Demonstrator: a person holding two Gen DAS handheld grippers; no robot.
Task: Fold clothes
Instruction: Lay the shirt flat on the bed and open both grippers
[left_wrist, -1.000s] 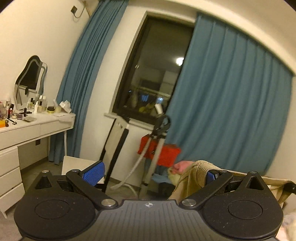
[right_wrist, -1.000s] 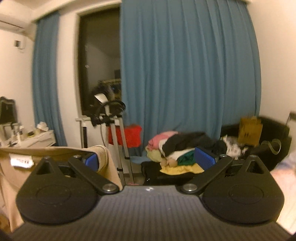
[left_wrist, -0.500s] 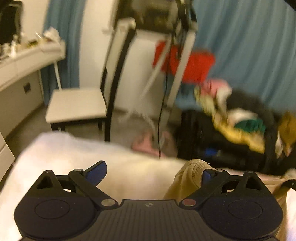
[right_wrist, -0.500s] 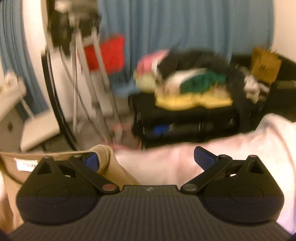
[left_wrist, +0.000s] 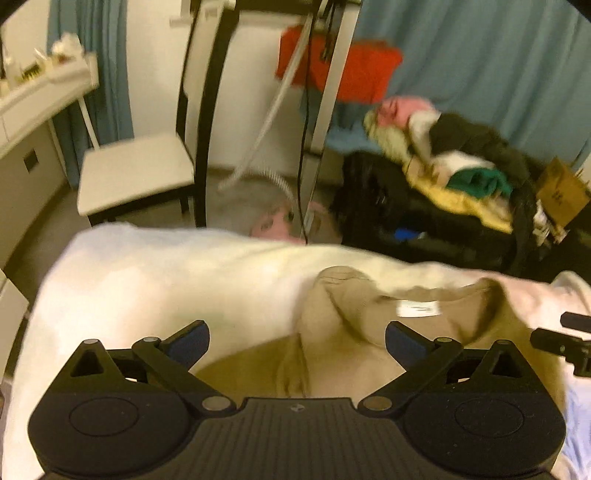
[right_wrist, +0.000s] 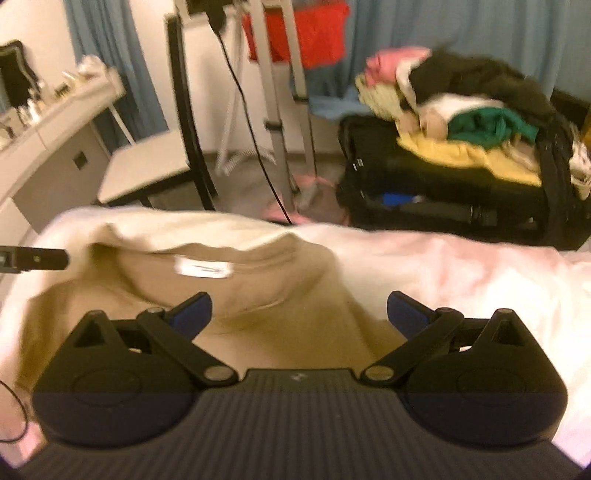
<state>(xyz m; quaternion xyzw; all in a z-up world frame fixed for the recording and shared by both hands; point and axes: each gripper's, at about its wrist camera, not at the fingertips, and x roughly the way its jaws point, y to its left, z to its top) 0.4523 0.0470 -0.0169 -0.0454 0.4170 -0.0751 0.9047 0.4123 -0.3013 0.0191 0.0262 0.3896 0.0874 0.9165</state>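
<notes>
A tan sweater (left_wrist: 351, 314) with a white neck label (left_wrist: 417, 308) lies collar-up on the white bed cover (left_wrist: 147, 277). My left gripper (left_wrist: 295, 332) hovers over the sweater's left shoulder, open wide, with nothing pinched; its right finger sits close to a fold of the collar. The right wrist view shows the same sweater (right_wrist: 258, 273) and label (right_wrist: 205, 269) on the bed cover (right_wrist: 461, 266). My right gripper (right_wrist: 297, 306) is open above the sweater's right shoulder. Each view catches a black tip of the other gripper at its edge.
Past the bed's far edge stand a white-seated chair (left_wrist: 133, 166), a steamer stand with hose and cable (left_wrist: 321, 110), and a black suitcase (left_wrist: 406, 221) piled with clothes (left_wrist: 461, 173). A white dresser (left_wrist: 37, 110) is at the left. Blue curtains hang behind.
Both grippers have tipped down from facing the window to the bed. The sweater, earlier hanging stretched between one finger of each gripper, now lies on the bed cover.
</notes>
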